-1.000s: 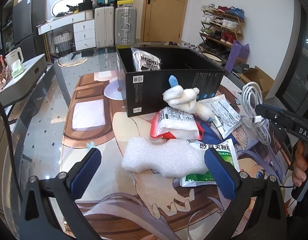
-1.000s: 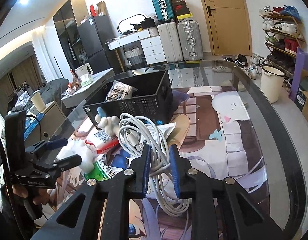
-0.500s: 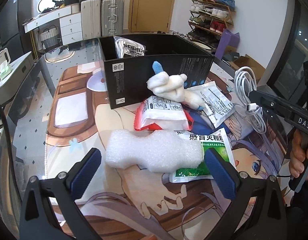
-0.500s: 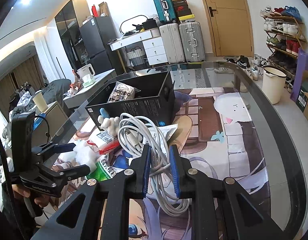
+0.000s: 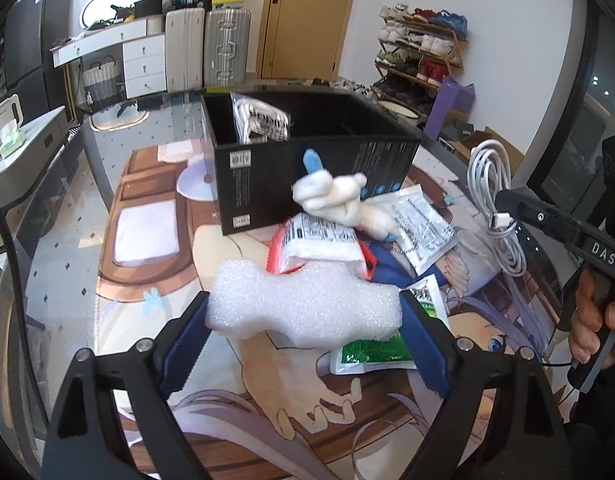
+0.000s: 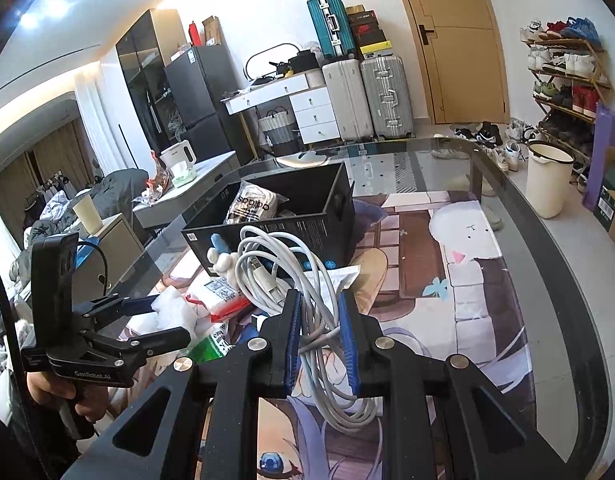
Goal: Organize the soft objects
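From the left wrist view, the left gripper [image 5: 303,322] had its jaws closing on a white foam block [image 5: 303,306], the blue pads touching both of its ends just above the glass table [image 5: 63,248]. Behind the foam lay a red-edged pouch [image 5: 319,244], a green sachet [image 5: 371,354] with print too small to read, and a white plush hand [image 5: 339,200] with a blue finger, leaning on the black box [image 5: 291,176]. A bag [image 5: 263,122] stood inside that box. At the right, the other tool showed the letters "DAS", held by a hand [image 5: 591,324].

From the right wrist view, the right gripper [image 6: 319,340] was clamped narrowly on a coiled white cable [image 6: 287,276], lifted above the anime-print mat [image 6: 447,292]. The bag [image 6: 251,206] in the box [image 6: 307,220] read "adidas" upside down. At the left, the left gripper's body [image 6: 95,356] bore "GenRobot.AI", with the foam [image 6: 173,308] between its fingers.
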`<state>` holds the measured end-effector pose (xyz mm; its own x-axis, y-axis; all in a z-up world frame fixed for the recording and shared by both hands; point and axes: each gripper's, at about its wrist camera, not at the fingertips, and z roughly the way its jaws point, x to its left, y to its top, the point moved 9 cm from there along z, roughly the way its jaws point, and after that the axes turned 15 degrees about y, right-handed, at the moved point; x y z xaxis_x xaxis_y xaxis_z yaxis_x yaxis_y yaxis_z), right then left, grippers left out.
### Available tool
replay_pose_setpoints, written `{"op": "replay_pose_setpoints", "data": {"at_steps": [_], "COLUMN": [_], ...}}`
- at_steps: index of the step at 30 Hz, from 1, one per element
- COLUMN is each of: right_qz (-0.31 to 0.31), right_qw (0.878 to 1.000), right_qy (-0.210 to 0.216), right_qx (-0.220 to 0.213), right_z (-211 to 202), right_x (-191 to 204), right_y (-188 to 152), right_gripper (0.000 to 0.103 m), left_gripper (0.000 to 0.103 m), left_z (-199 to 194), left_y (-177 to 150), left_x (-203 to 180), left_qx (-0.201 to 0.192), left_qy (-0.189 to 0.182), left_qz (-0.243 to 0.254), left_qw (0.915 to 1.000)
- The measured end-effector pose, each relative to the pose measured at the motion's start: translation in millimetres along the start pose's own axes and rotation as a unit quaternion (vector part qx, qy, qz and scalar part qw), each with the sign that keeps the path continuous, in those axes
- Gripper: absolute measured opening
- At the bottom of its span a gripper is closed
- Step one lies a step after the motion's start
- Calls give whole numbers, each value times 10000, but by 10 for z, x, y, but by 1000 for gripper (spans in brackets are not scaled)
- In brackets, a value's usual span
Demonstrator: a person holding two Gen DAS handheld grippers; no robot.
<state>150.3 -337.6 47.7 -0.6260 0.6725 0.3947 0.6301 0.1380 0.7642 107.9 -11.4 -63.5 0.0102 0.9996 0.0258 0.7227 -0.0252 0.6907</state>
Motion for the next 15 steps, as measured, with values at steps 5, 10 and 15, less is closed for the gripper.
{"op": "replay_pose_setpoints", "data": {"at_steps": [5,10,15], "right_qz": [-6,-22,-41], "right_qw": [9999,9996,9989], "right_qy": [64,150,299], "right_qx": [-122,-251,-368], "right_z": [-48,-91,-98], "right_x": [44,111,177], "right_y": [79,178,306], "right_gripper": [19,18,18], "left_gripper": [89,89,89], "left_z": [-137,-255,-322], "left_y": [118,275,420], "left_x": [66,123,144], "left_qx": [-201,-440,-638], "left_qy": [36,54,82], "left_qz": [-146,-270,-267], "left_qw": [9997,9987,9976]}}
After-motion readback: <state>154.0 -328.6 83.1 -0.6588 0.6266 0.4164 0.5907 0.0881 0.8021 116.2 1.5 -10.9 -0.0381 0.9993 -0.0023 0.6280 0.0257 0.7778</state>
